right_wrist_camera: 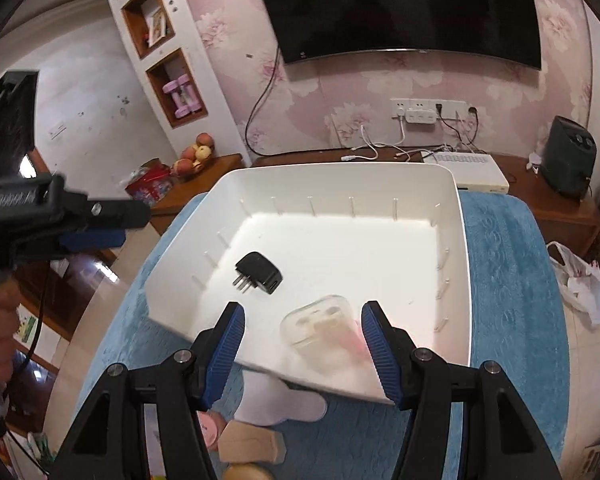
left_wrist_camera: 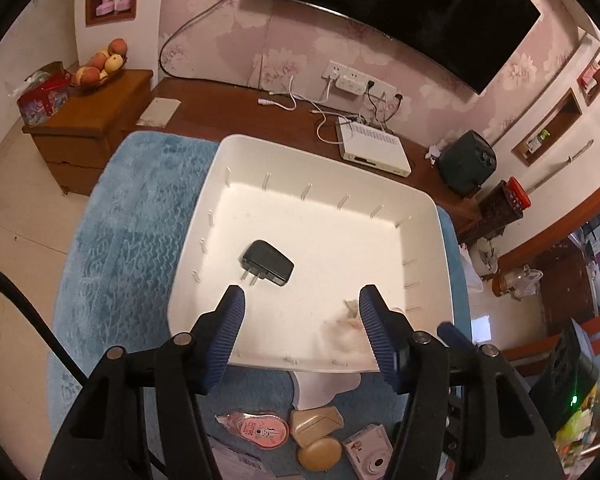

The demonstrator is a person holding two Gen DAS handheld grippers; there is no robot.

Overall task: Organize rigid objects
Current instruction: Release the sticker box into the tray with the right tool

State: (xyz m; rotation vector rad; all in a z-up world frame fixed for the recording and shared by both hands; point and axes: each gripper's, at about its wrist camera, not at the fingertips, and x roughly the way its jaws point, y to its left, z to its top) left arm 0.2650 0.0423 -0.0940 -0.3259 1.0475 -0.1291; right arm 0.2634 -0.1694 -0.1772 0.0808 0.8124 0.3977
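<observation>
A white tray (left_wrist_camera: pixel 328 152) (right_wrist_camera: pixel 340 170) sits on a blue mat (left_wrist_camera: pixel 132 216) (right_wrist_camera: pixel 500 280). A black plug adapter (left_wrist_camera: pixel 268 264) (right_wrist_camera: pixel 259 272) lies on the tray floor at the left. A clear plastic case (right_wrist_camera: pixel 320 326), blurred, lies in the tray's near right part and shows in the left wrist view as a pale smear (left_wrist_camera: pixel 346 326). My left gripper (left_wrist_camera: pixel 302 304) hovers open over the tray's front edge with nothing between its fingers. My right gripper (right_wrist_camera: pixel 302 316) is open too. The clear case shows between its fingers, apart from the left one.
Near the tray's front lie a pink tape dispenser (left_wrist_camera: pixel 260 432), tan pieces (left_wrist_camera: pixel 316 420), a pink instant camera (left_wrist_camera: pixel 370 456) and a white object (left_wrist_camera: pixel 324 392). Behind the tray, a wooden cabinet (left_wrist_camera: pixel 228 100) carries cables and a white box (left_wrist_camera: pixel 374 150).
</observation>
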